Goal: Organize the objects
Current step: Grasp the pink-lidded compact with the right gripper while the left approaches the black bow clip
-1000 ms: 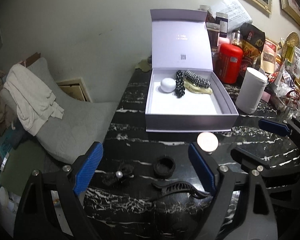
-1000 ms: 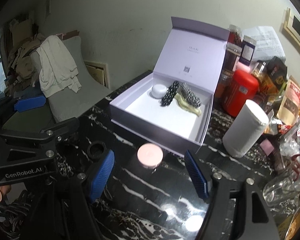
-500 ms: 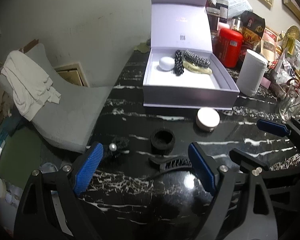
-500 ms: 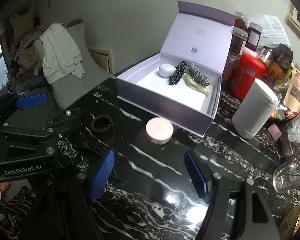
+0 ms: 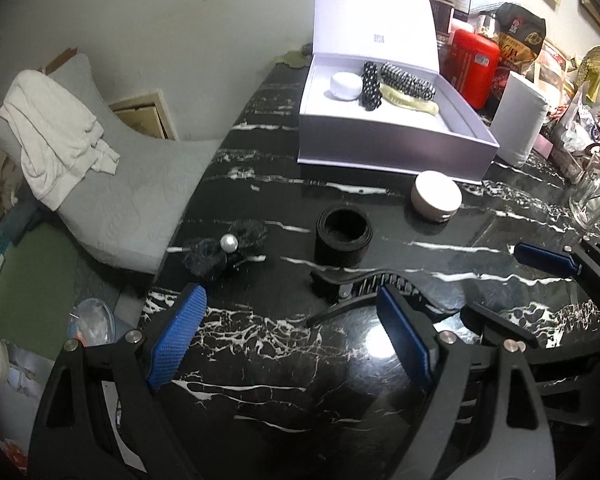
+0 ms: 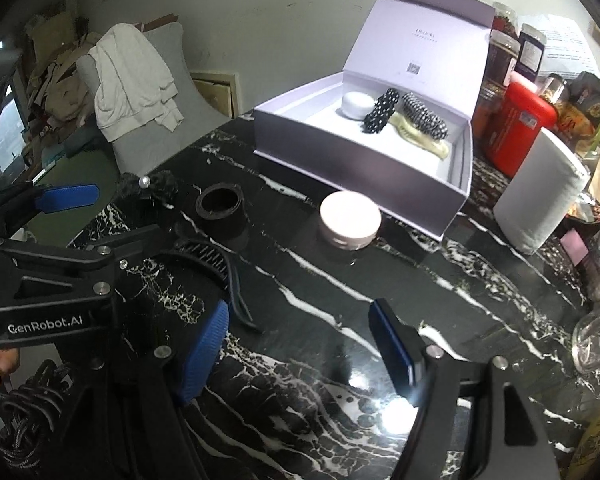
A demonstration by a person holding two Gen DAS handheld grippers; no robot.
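Note:
An open lilac box (image 5: 396,148) (image 6: 352,160) stands on the black marble table (image 5: 260,344) with a white puck, a black beaded clip and a beaded hair claw inside. In front of it lie a round pink compact (image 5: 436,196) (image 6: 350,220), a black ring-shaped band (image 5: 343,236) (image 6: 220,208), a black hair claw clip (image 5: 356,284) (image 6: 208,256) and a black bow with a pearl (image 5: 224,248) (image 6: 146,184). My left gripper (image 5: 290,332) hangs open just short of the claw clip. My right gripper (image 6: 300,340) is open over bare table, below the compact.
A white cylinder (image 5: 520,120) (image 6: 540,196), a red canister (image 5: 474,66) (image 6: 516,132), jars and snack bags crowd the table's right side. A clear glass (image 5: 592,196) stands at the right edge. Left of the table is a grey cushion (image 5: 112,184) with a white cloth.
Both grippers have sunk toward the table and tipped further down. The clip, band and compact now sit higher in both views and look larger. Both stayed open.

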